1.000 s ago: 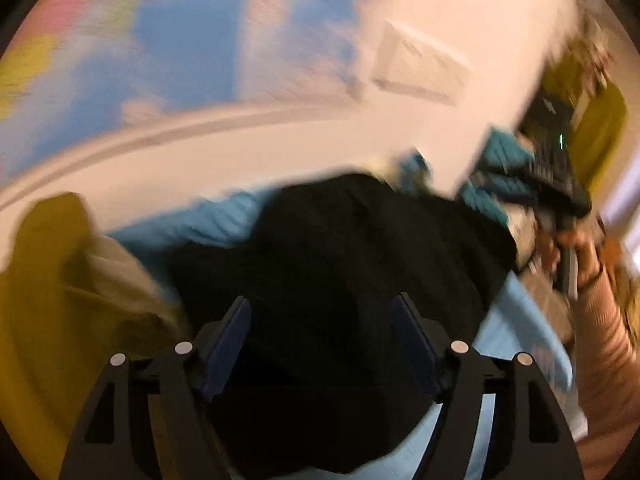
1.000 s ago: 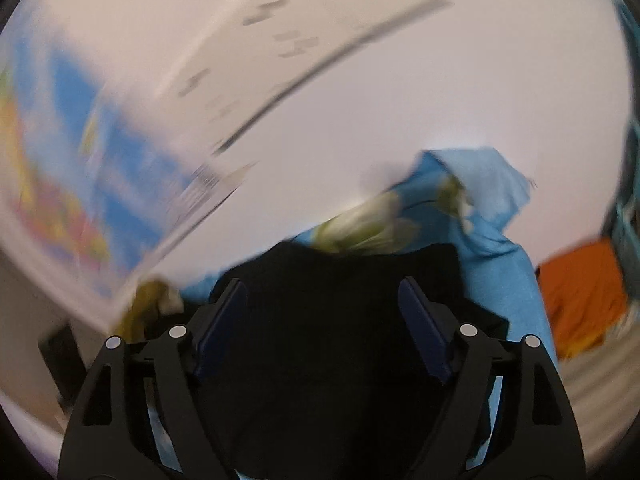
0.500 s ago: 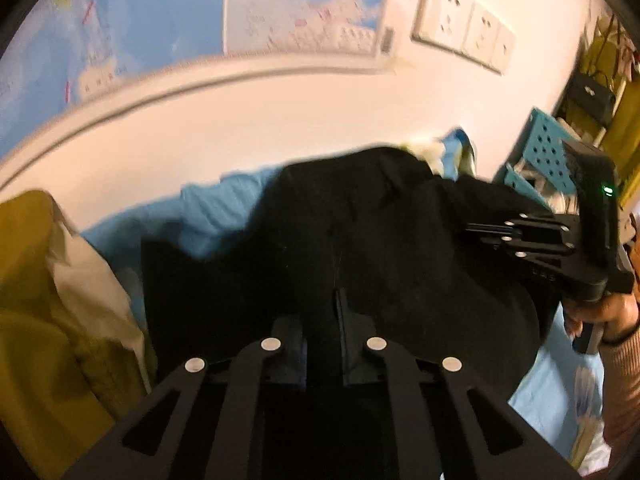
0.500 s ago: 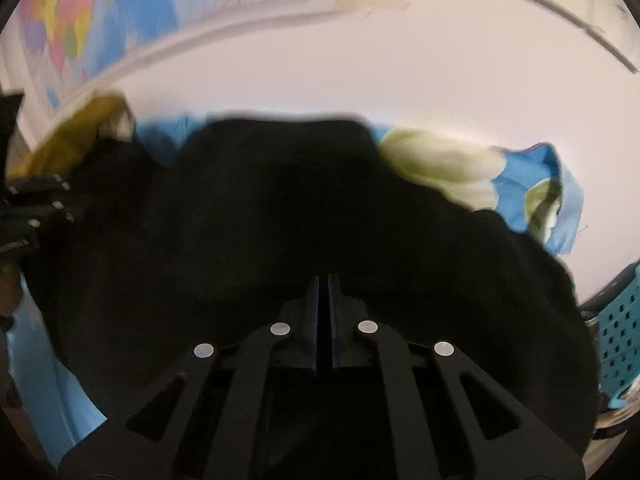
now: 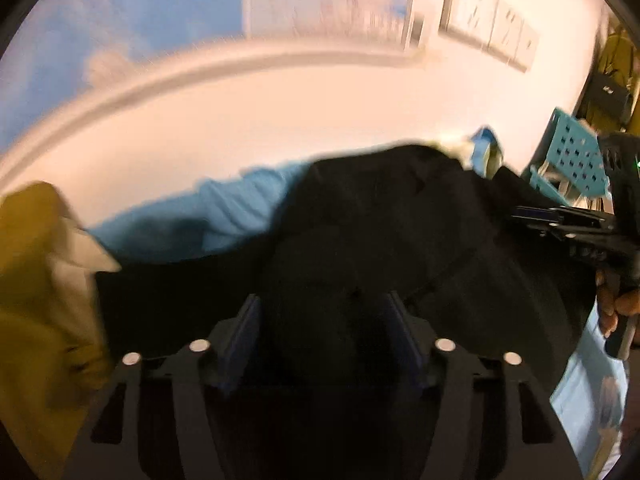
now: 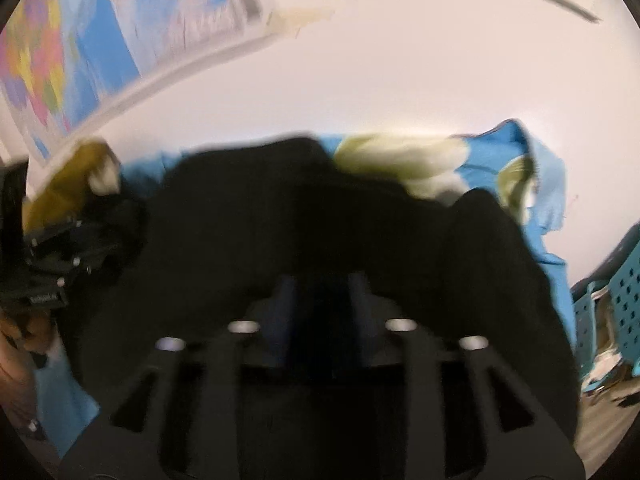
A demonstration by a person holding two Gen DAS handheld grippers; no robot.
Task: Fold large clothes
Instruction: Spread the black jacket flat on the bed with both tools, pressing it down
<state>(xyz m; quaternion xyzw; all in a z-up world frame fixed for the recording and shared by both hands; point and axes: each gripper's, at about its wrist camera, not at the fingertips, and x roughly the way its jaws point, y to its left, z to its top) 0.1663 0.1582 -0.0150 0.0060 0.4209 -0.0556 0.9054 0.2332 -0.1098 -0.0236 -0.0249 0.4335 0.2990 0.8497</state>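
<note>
A large black garment (image 5: 400, 232) lies bunched on a blue sheet (image 5: 224, 216); it also fills the middle of the right wrist view (image 6: 312, 216). My left gripper (image 5: 326, 320) is open, its blue pads apart over the black cloth. My right gripper (image 6: 322, 292) is partly open, with a narrow gap between its pads over the same cloth. Each gripper shows in the other's view: the right one (image 5: 576, 228) at the garment's right edge, the left one (image 6: 52, 268) at its left edge.
A mustard and white cloth (image 5: 36, 280) lies at the left. A floral blue and cream fabric (image 6: 432, 160) sits behind the garment. A teal perforated basket (image 6: 616, 292) stands at the right. The wall with a map (image 6: 80, 40) and sockets (image 5: 492, 28) is close behind.
Both grippers were open a second ago, shut on the black garment half a second ago, and now have their jaws apart again. The views are blurred by motion.
</note>
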